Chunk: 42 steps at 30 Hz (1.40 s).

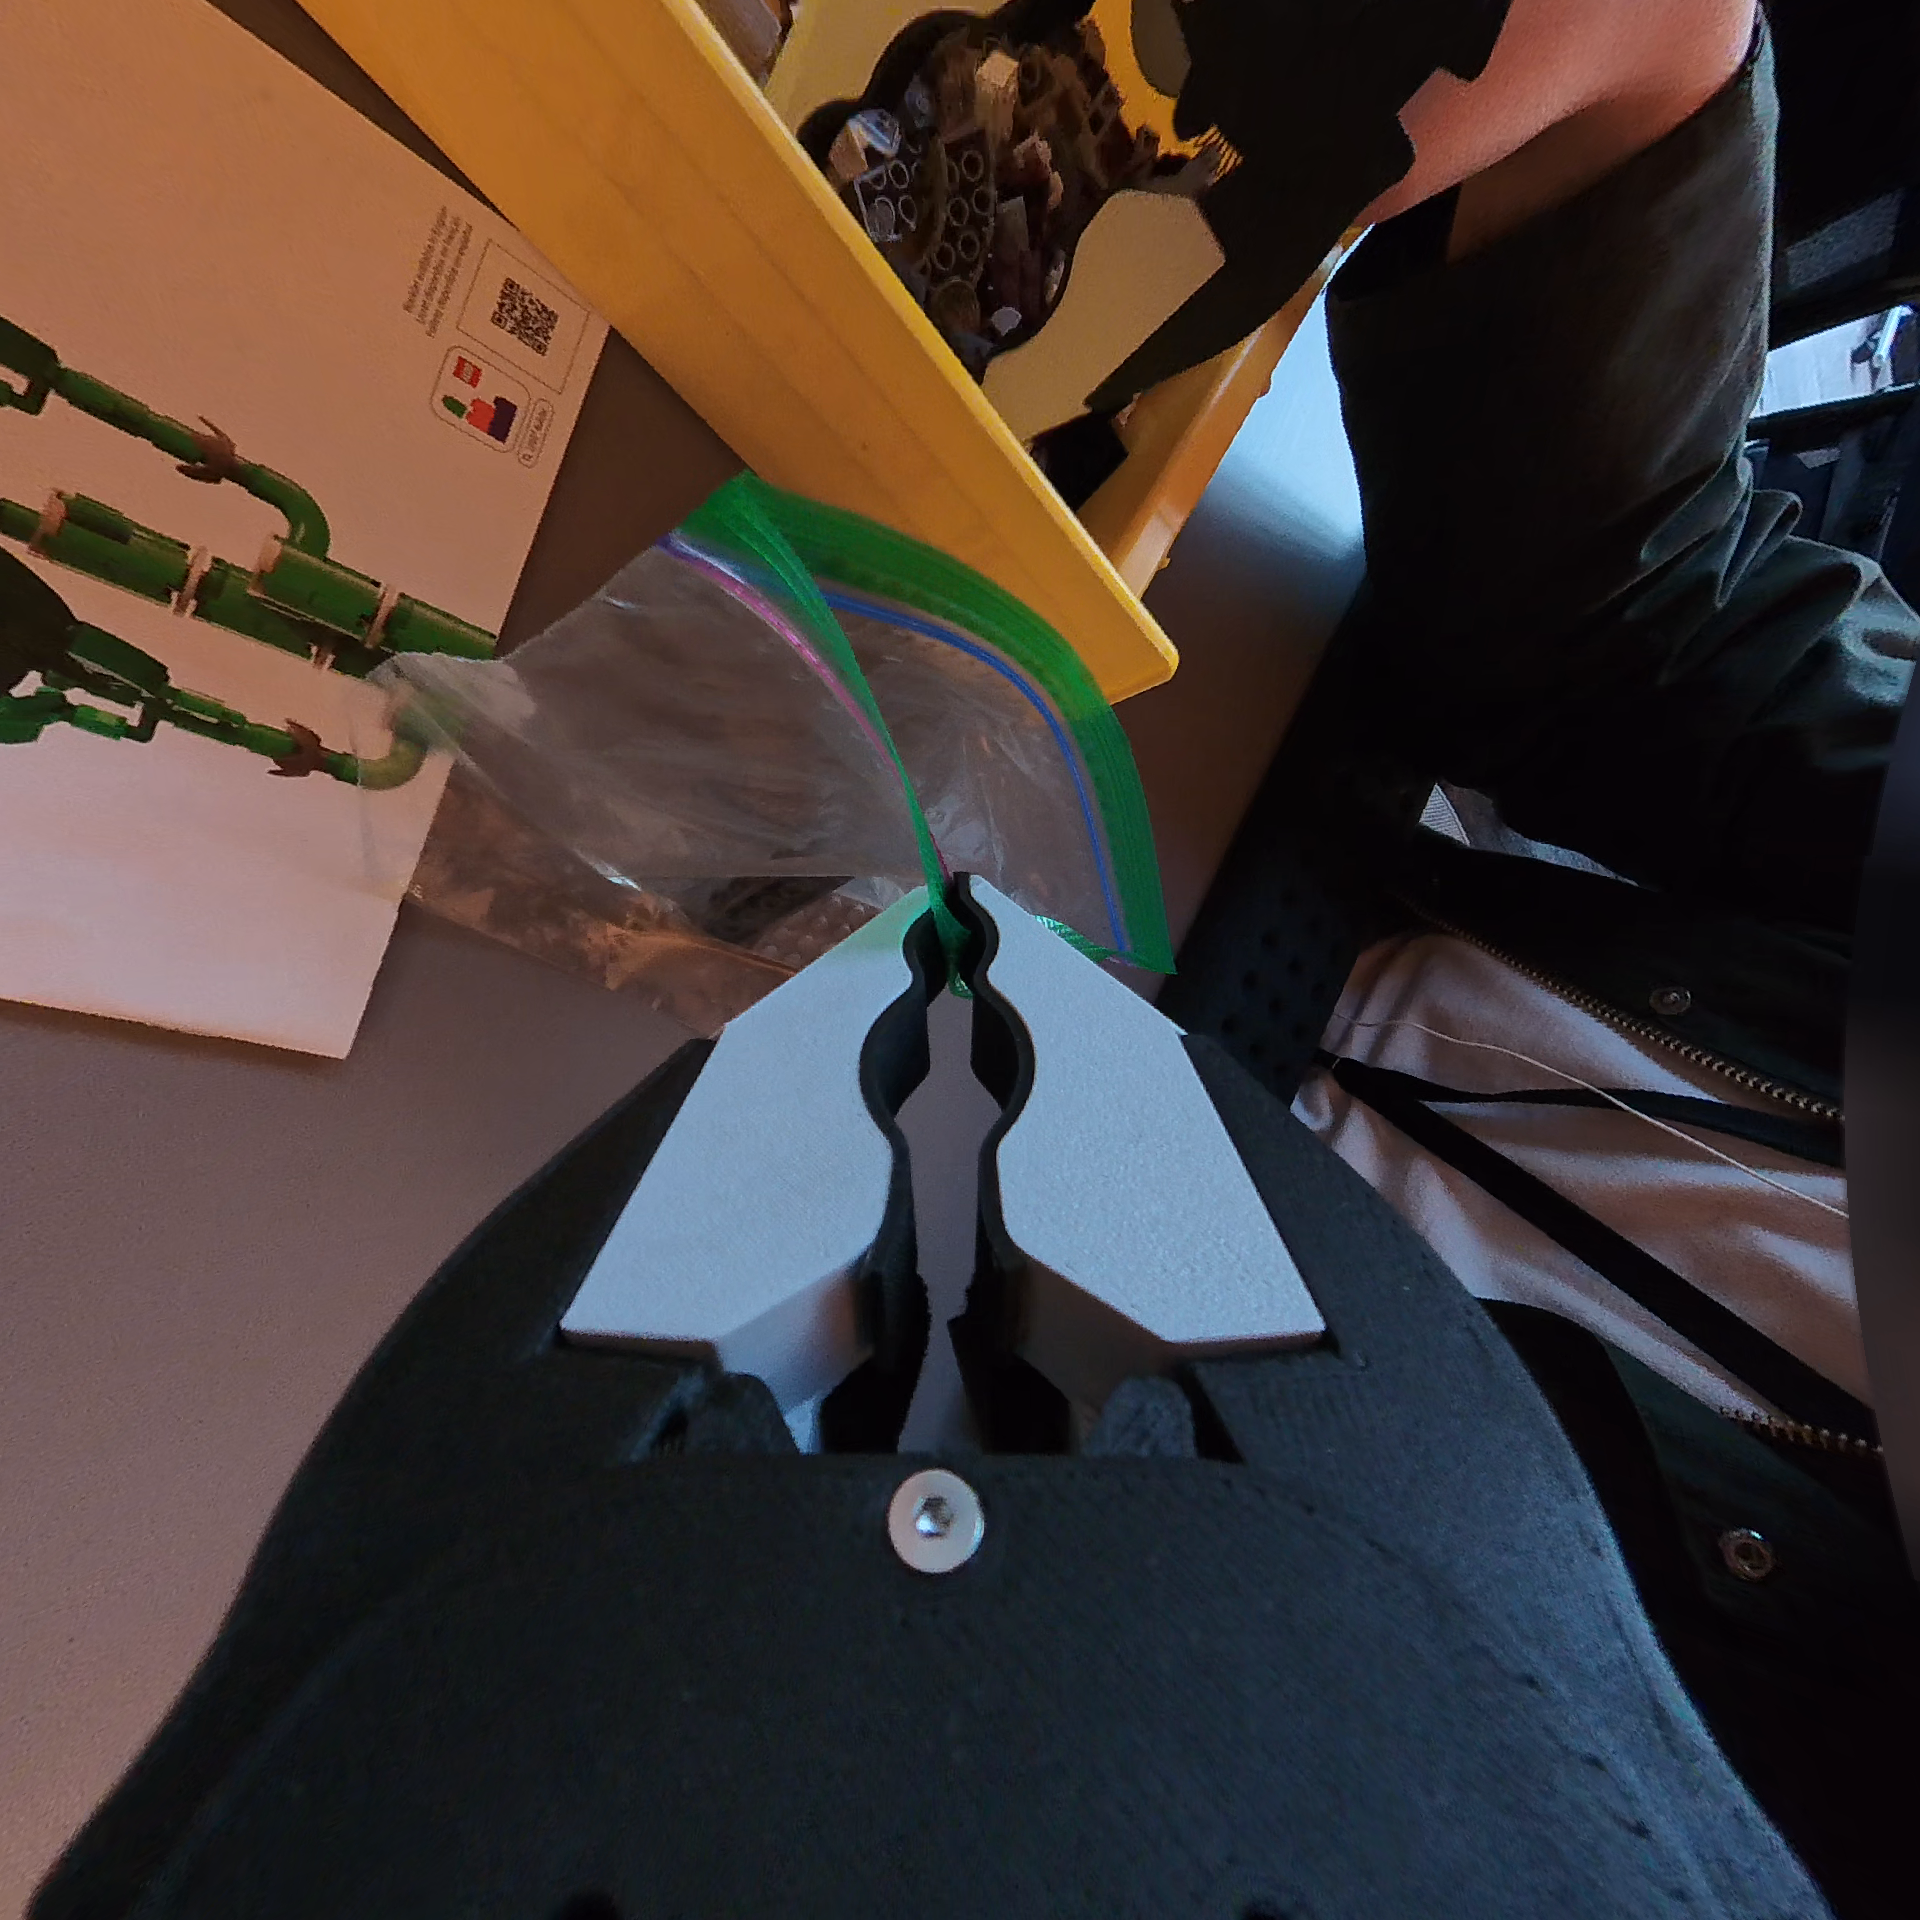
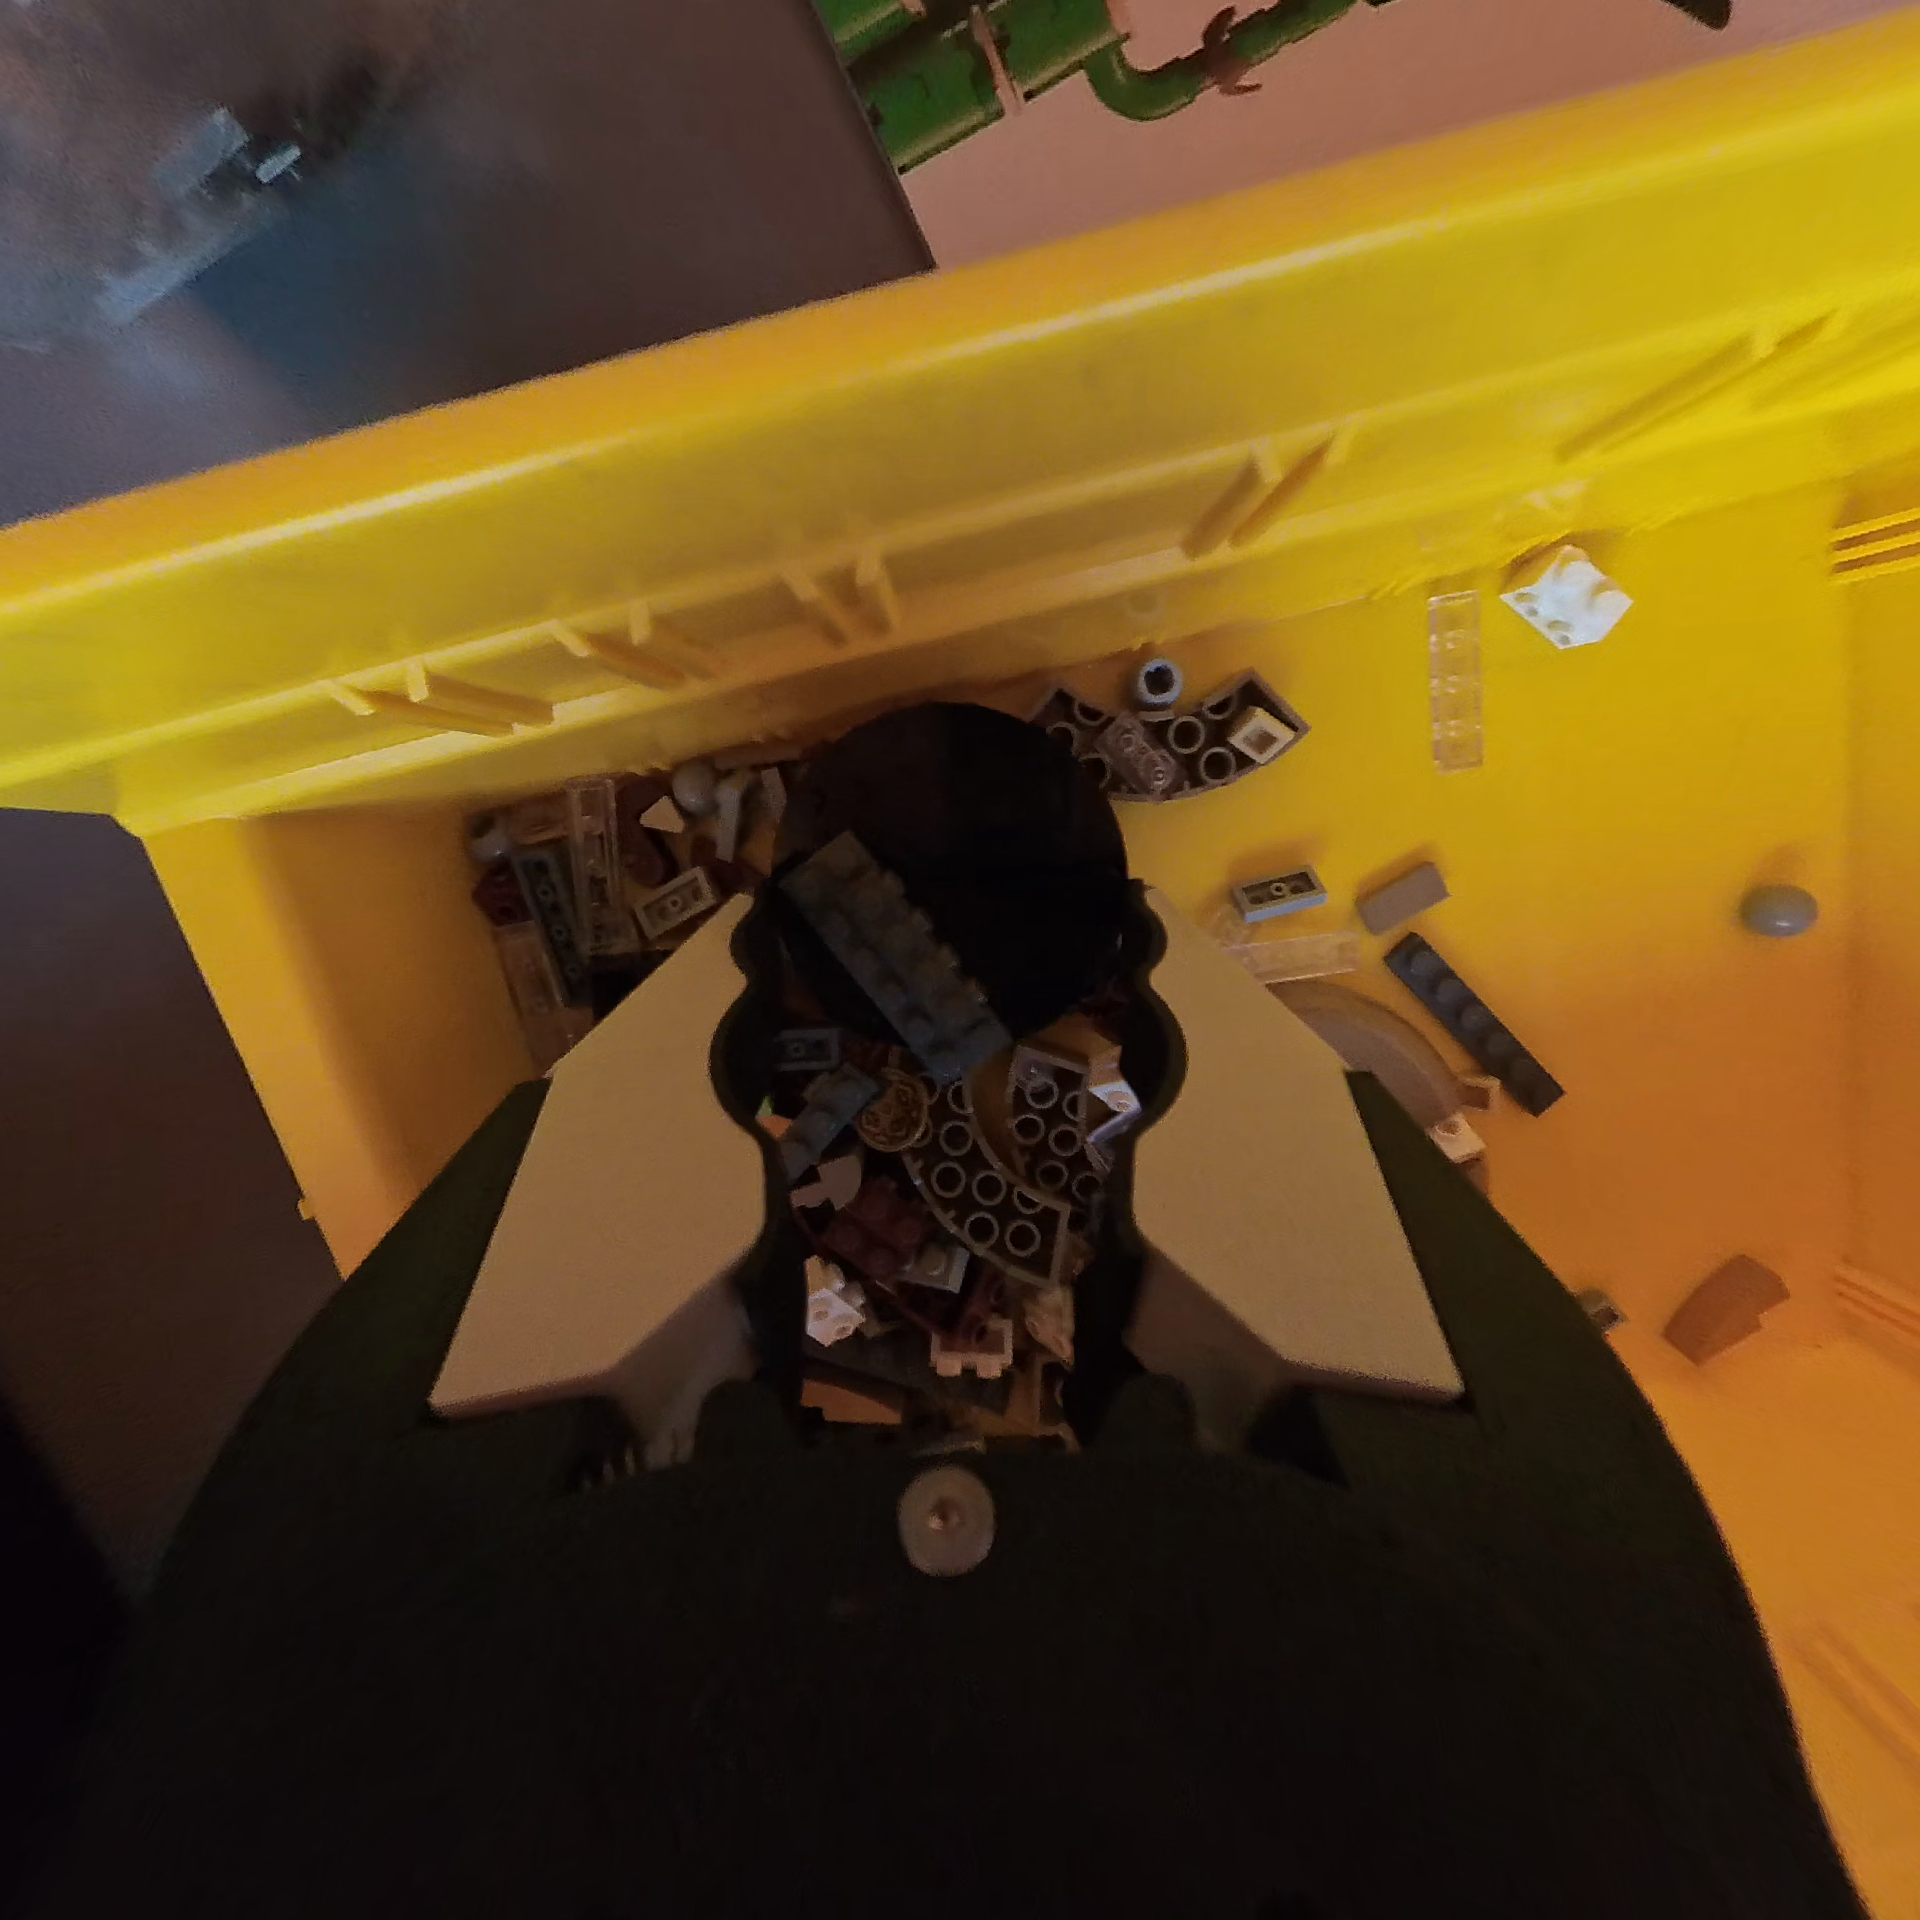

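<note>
My left gripper (image 1: 954, 914) is shut on the green zip edge of a clear plastic bag (image 1: 707, 748). The bag lies on the grey table with small bricks inside, and its mouth is held up and open. My right gripper (image 2: 948, 909) is open inside the yellow bin (image 2: 935, 436), low over a heap of dark bricks (image 2: 966, 1174). Its fingertips stand on either side of a black round piece (image 2: 997, 821) with a grey studded plate (image 2: 894, 966) lying across it. I cannot tell whether the fingers touch it. The right gripper also shows in the left wrist view (image 1: 1143, 260).
A printed booklet (image 1: 208, 520) with green brick pictures lies on the table left of the bag. Loose bricks (image 2: 1470, 1013) are scattered over the bin floor to the right. A person's arm (image 1: 1558, 125) and lap (image 1: 1558, 1091) are at the right. The left gripper's tips are roughly 15 centimeters from the right gripper's.
</note>
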Motion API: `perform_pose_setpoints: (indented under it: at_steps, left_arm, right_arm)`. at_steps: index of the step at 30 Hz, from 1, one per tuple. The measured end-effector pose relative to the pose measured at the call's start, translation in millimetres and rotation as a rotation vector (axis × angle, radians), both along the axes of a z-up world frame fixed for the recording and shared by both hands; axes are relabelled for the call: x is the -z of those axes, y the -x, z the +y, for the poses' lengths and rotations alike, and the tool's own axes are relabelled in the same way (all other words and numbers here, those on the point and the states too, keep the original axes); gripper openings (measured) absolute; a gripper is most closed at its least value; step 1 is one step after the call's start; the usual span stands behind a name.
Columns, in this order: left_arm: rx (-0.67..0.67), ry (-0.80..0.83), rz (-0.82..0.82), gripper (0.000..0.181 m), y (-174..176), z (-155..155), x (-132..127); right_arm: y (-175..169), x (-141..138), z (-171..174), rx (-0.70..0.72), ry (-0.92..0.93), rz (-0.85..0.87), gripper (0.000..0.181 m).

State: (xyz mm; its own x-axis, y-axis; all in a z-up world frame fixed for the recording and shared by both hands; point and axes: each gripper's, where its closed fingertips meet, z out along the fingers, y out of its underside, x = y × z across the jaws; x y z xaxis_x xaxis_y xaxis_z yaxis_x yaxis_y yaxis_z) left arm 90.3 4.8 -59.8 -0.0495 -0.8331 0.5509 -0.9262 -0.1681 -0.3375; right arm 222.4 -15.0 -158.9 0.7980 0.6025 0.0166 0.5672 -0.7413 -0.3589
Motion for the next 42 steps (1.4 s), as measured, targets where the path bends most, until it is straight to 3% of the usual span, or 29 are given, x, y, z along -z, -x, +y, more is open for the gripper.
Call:
perform_pose_setpoints:
  at_steps: [1,5,10,15,19,23,24,26,29,31,39,42]
  left_arm:
    - [0.000,0.000,0.000,0.000,0,0,0]
    - [0.002,0.000,-0.003,0.000,0,0,0]
    - [0.017,0.009,0.011,0.000,-3,-5,5]
    - [0.022,0.012,0.020,0.000,-4,-7,8]
    - [0.021,0.013,0.016,0.000,-5,-7,8]
    - [0.027,0.017,0.023,0.000,-7,-10,11]
    - [0.029,0.017,0.024,0.000,-7,-11,11]
    - [0.031,0.016,0.022,0.000,-6,-11,10]
    - [0.020,0.029,-0.015,0.000,-6,-10,1]
    - [0.026,0.059,-0.045,0.000,-6,-12,-7]
    - [0.012,0.087,-0.104,0.000,-1,-7,-25]
    - [0.003,0.066,-0.113,0.000,0,-5,-28]
  right_arm:
    - [-1,-1,0,-0.003,-0.009,-0.005,0.066]
    - [-7,-19,0,-0.005,-0.066,-0.063,0.066]
    - [2,-76,7,-0.012,-0.269,-0.043,0.065]
    - [-5,-65,10,0.012,-0.244,-0.035,0.066]
    - [24,-100,14,-0.040,-0.363,0.082,0.066]
    - [112,-171,5,-0.283,-0.601,0.392,0.066]
    - [130,-177,2,-0.354,-0.638,0.423,0.066]
    - [138,-159,5,-0.403,-0.617,0.400,0.066]
    - [131,-133,13,-0.358,-0.545,0.443,0.066]
    - [132,-132,14,-0.370,-0.552,0.467,0.066]
    - [107,-120,17,-0.337,-0.539,0.261,0.074]
    - [78,-129,0,-0.274,-0.493,0.217,0.055]
